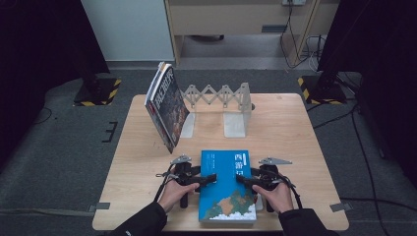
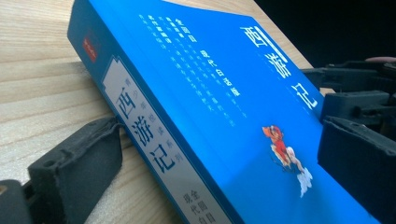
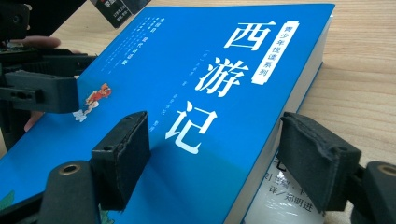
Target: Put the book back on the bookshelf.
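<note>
Blue book (image 1: 227,186) is lying flat at the near edge of the table (image 1: 295,123), cover up, right between my two hands; further back there's a folding metal bookend rack (image 1: 221,101) with another book (image 1: 166,105) leaning on its left end.

Left gripper (image 1: 212,178) has its jaws spread wide, straddling the spine edge in the left gripper view, one pad under at the tabletop, one over the cover, neither squeezing; right gripper (image 1: 241,180) is partly spread around the page edge, top jaw over the cover, and I can't see it pressing yet.

My guess is the job is lifting it and standing it in the rack; so I'd push both jaws deeper onto the edges before clamping, close evenly on both sides, and keep it level; a shallow bite on a glossy cover probably slips.
</note>
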A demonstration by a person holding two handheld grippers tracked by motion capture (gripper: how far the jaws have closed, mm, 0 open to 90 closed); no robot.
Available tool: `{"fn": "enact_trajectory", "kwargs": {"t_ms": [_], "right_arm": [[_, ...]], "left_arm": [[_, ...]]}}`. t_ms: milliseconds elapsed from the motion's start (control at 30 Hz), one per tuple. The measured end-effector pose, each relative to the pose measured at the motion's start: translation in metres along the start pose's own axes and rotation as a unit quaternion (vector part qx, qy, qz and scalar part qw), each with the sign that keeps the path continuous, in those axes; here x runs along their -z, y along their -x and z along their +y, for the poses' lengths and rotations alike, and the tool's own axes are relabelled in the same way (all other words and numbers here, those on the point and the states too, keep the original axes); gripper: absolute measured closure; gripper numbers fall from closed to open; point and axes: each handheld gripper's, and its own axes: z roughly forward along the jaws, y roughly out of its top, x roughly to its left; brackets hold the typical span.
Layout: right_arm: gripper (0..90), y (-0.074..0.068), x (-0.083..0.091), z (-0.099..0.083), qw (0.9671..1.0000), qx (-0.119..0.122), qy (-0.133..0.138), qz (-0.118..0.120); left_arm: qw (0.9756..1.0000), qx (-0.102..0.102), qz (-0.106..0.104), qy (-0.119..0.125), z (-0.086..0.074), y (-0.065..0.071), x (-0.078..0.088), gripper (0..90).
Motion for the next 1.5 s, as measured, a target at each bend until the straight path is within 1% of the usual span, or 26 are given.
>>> {"fn": "enact_trajectory", "kwargs": {"t_ms": [167, 233, 267, 300, 333, 367, 433, 500, 733, 800, 933, 967, 1067, 1200, 1267, 1300, 1367, 1500], "right_arm": [[24.9, 0.0, 0.0, 0.0, 1.0, -0.003, -0.001, 0.001], [24.8, 0.0, -0.001, 0.0, 1.0, -0.004, -0.001, 0.001], [24.8, 0.001, -0.001, 0.0, 1.0, -0.004, -0.001, 0.001], [24.8, 0.001, -0.001, 0.0, 1.0, -0.005, -0.001, 0.002], [24.8, 0.001, -0.001, 0.0, 1.0, -0.005, -0.001, 0.002], [24.8, 0.001, -0.001, 0.0, 1.0, -0.004, -0.001, 0.003], [24.8, 0.001, -0.001, 0.0, 1.0, -0.006, -0.001, 0.003], [24.8, 0.001, -0.001, 0.0, 1.0, -0.006, -0.001, 0.003], [24.8, 0.002, -0.001, 0.0, 1.0, -0.007, 0.0, 0.005], [24.8, 0.002, 0.0, 0.0, 1.0, -0.005, -0.002, 0.006], [24.9, 0.002, 0.0, 0.0, 1.0, -0.004, -0.002, 0.007], [24.9, 0.002, 0.0, 0.0, 1.0, -0.004, -0.002, 0.007], [25.0, 0.004, 0.001, 0.0, 0.9999, -0.006, -0.005, 0.01], [25.0, 0.004, 0.002, 0.0, 0.9999, -0.007, -0.005, 0.011], [25.0, 0.004, 0.002, 0.0, 0.9999, -0.009, -0.005, 0.011], [25.1, 0.005, 0.003, 0.0, 0.9999, -0.009, -0.007, 0.013], [25.3, 0.005, 0.003, 0.0, 0.9998, -0.01, -0.008, 0.013], [25.9, 0.005, 0.003, 0.001, 0.9998, -0.009, -0.007, 0.013]], "left_arm": [[1.0, -0.002, 0.005, -0.001, 0.0, 0.0, 0.0, 0.0], [0.9999, -0.005, 0.01, -0.004, 0.001, -0.001, 0.002, 3.3], [0.9998, -0.008, 0.019, -0.007, 0.001, -0.001, 0.003, 6.2], [0.9998, 0.003, 0.02, -0.008, 0.002, -0.001, 0.004, 10.0], [0.9998, 0.003, 0.02, -0.008, 0.002, -0.001, 0.004, 12.2], [0.9997, 0.012, 0.02, -0.011, 0.003, -0.002, 0.006, 12.2], [0.9991, 0.036, 0.01, -0.019, 0.004, -0.005, 0.008, 18.5], [0.9983, 0.053, 0.0, -0.024, 0.005, -0.006, 0.009, 22.5], [0.9983, 0.05, 0.001, -0.028, 0.006, -0.005, 0.011, 24.6], [0.9986, 0.047, 0.0, -0.025, 0.007, -0.005, 0.013, 28.2], [0.9989, 0.038, 0.002, -0.029, 0.01, -0.003, 0.015, 29.3], [0.9989, 0.04, 0.0, -0.026, 0.011, -0.002, 0.016, 29.9], [0.999, 0.038, -0.007, -0.024, 0.014, -0.002, 0.019, 35.1], [0.9991, 0.032, -0.018, -0.019, 0.016, -0.001, 0.022, 36.9], [0.9989, 0.034, -0.028, -0.018, 0.017, -0.001, 0.022, 38.5], [0.9985, 0.035, -0.039, -0.017, 0.017, -0.001, 0.021, 39.5], [0.9984, 0.035, -0.041, -0.019, 0.017, 0.0, 0.02, 39.6], [0.9983, 0.035, -0.039, -0.027, 0.017, 0.001, 0.018, 38.9]]}}
